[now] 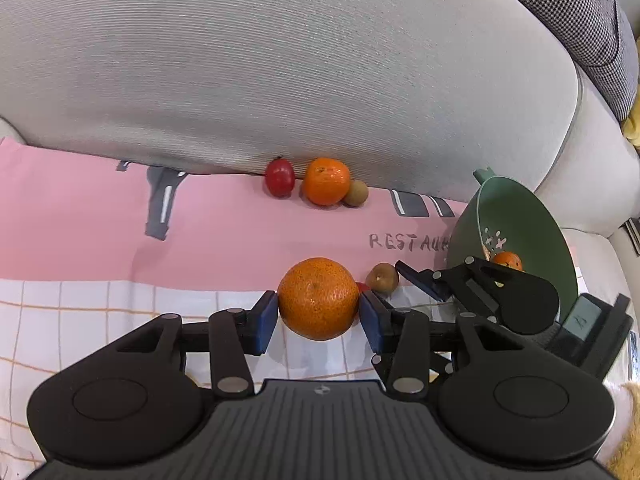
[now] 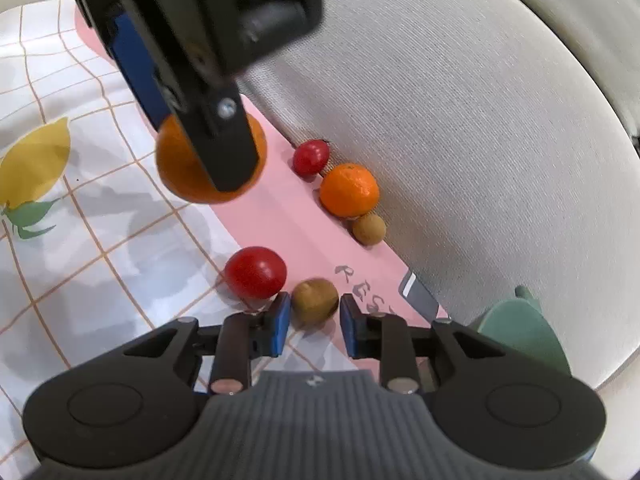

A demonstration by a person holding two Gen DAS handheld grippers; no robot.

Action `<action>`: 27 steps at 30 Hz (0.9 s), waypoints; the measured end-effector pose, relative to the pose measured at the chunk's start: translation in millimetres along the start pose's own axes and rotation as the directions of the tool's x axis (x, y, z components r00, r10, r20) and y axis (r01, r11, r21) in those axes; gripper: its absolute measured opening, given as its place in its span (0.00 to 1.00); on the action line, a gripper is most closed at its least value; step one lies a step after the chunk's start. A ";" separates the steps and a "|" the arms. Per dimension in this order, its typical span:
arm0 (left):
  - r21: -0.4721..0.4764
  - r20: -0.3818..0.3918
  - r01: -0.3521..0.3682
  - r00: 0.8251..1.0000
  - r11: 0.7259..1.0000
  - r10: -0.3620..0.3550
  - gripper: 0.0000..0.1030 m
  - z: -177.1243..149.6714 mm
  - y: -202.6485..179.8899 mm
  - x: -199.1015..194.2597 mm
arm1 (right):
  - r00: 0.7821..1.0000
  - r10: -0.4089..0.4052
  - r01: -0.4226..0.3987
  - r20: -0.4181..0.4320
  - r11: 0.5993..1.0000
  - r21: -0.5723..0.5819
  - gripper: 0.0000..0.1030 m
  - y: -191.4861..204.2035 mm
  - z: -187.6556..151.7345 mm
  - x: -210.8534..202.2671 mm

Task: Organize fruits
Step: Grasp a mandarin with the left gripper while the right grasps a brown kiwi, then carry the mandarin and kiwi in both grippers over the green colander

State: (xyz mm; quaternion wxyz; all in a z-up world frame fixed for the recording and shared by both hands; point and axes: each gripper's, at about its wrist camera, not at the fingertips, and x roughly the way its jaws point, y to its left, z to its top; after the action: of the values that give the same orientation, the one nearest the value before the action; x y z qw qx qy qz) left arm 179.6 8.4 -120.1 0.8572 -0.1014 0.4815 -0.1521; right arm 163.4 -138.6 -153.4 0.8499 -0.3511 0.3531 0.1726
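Observation:
My left gripper (image 1: 318,300) is shut on a large orange (image 1: 318,298), held a little above the cloth; in the right wrist view that same orange (image 2: 180,168) hangs under the left gripper's black finger. My right gripper (image 2: 315,304) is shut on a small brown fruit (image 2: 315,300) that sits on the cloth, with a blue pad against each side. A red tomato (image 2: 256,272) lies just left of it. A green bowl (image 1: 516,232) at the right holds one orange (image 1: 507,261).
Against the grey sofa back (image 1: 320,60) lie a red tomato (image 1: 280,178), another orange (image 1: 326,180) and a small brown fruit (image 1: 356,193). A pink and white checked cloth (image 1: 100,300) covers the seat. A houndstooth cushion (image 1: 580,20) is at the far right.

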 end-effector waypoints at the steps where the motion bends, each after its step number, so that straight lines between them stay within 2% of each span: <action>1: -0.004 0.002 0.000 1.000 1.000 0.000 0.49 -0.6 1.9 -1.8 | 1.000 0.002 -0.002 -0.003 1.000 -0.007 0.23 0.4 1.0 0.3; 8: -0.015 0.033 0.010 0.999 1.000 -0.009 0.48 -1.2 6.7 -16.2 | 1.000 0.004 -0.004 -0.026 1.000 0.012 0.22 -3.6 6.6 -1.2; 14: 0.004 0.069 0.024 0.997 1.000 -0.024 0.47 -1.2 -4.7 -34.6 | 1.000 0.028 -0.027 -0.008 0.991 0.130 0.22 -20.1 9.6 -26.5; 23: 0.033 0.131 0.059 0.989 0.998 -0.062 0.47 -8.8 -33.5 -60.4 | 0.996 0.051 -0.071 0.066 0.937 0.341 0.22 -61.4 2.5 -81.2; 27: 0.078 0.155 0.072 0.984 0.994 -0.084 0.47 -14.9 -56.5 -68.5 | 0.995 0.044 -0.078 0.092 0.909 0.411 0.22 -76.0 -8.9 -104.9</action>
State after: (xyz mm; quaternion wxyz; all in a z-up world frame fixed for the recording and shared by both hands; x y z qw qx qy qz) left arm 124.1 -20.2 -55.3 0.8892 -0.1009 0.4017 -0.1945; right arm 127.8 -202.5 -46.1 0.9127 -0.1449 0.3578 0.1344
